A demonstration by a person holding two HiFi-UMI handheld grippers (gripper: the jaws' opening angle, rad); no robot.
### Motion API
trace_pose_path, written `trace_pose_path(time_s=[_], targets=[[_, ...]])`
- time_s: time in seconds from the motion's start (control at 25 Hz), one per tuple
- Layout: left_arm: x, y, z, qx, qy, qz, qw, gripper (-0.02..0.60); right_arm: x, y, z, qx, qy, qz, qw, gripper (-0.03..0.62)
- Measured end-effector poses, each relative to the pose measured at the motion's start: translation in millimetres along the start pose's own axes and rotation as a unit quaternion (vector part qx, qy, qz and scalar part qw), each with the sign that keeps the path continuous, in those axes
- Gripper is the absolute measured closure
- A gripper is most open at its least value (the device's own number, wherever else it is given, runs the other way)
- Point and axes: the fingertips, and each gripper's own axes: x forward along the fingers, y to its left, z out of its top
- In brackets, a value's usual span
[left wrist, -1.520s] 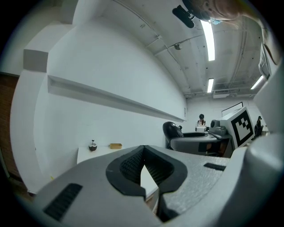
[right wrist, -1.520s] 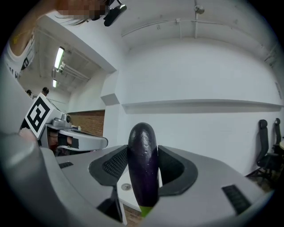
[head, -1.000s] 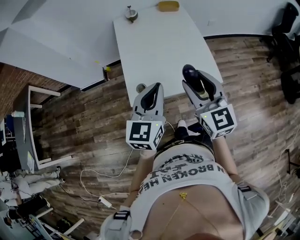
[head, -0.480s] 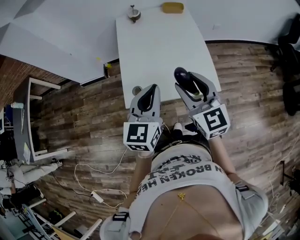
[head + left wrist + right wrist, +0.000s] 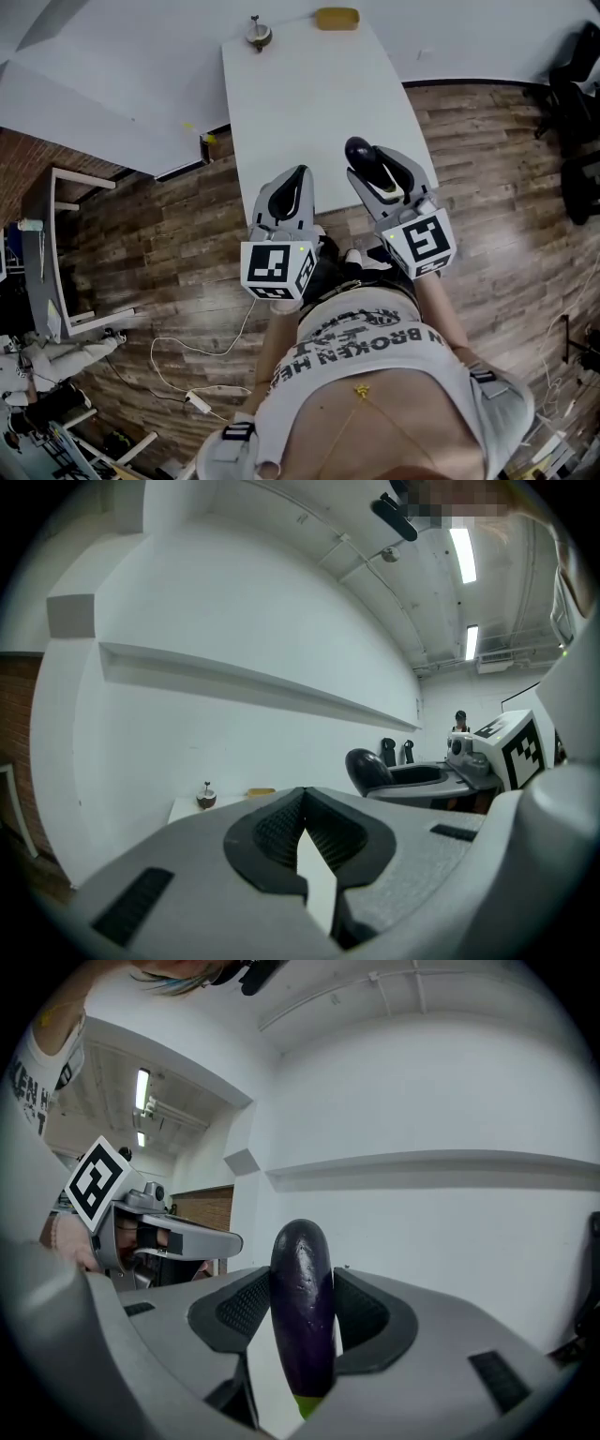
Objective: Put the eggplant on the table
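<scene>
Between right gripper [image 5: 302, 1283] jaws | eggplant [image 5: 302, 1321] upright, clamped | above table [image 5: 309, 84]

Our left gripper [image 5: 302, 794] fills the foreground, jaws tip to tip, nothing btwn them. Beyond it we see a white table [image 5: 185, 810] w/ a small brown item [image 5: 206, 799] & a yellow block [image 5: 261, 792]. On the right is the right gripper [image 5: 390, 778], eggplant [image 5: 366, 769] poking out.

Grey left gripper [image 5: 299, 174] and right gripper [image 5: 367, 167] bear black-and-white marker cubes [image 5: 275, 269]; the white shirt [image 5: 375, 394] has dark lettering.
</scene>
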Motion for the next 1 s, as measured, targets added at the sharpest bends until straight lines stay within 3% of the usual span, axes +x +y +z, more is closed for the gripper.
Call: trace_pose_path(time_s=[0.64,1.0], targets=[[67.4,77.1,14.8,0.002,-0.005,-0.064,0.9979,0.575,87.5,-32.7,14.8,-0.013,0.013,-0.065,0.998,0.385],[82.2,134.3,8.4,0.0,0.002,-0.07,0.9975,0.575,137.6,-37.5,6.9,-0.011,0.027,-0.094,0.995,0.385]])
